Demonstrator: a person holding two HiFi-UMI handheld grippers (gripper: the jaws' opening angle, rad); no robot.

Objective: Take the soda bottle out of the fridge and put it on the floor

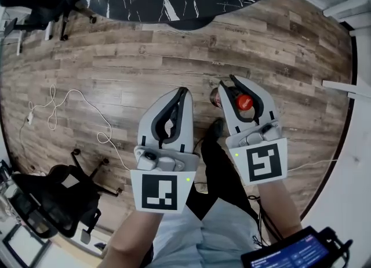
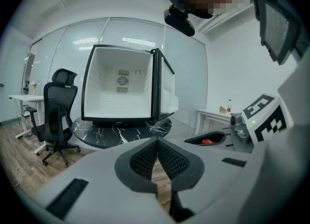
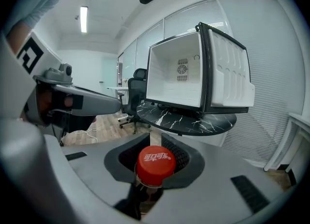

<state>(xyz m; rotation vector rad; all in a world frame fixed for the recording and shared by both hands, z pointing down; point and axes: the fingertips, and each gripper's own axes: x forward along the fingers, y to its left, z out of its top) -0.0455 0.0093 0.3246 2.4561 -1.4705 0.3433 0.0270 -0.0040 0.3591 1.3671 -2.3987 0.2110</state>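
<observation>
With the right gripper [image 1: 228, 81] clamped on the bottle [image 3: 155, 164] below its cap (left gripper [image 1: 184, 90] closed, empty), hold it upright and seat its base flat on the floor [image 1: 145, 69] before releasing.

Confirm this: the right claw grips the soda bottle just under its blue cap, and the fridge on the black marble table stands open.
Not quite: the cap is red, not blue, as the right gripper view shows. The rest holds: the right claw grips the soda bottle just under that cap, and the fridge on the black marble table stands open.
</observation>
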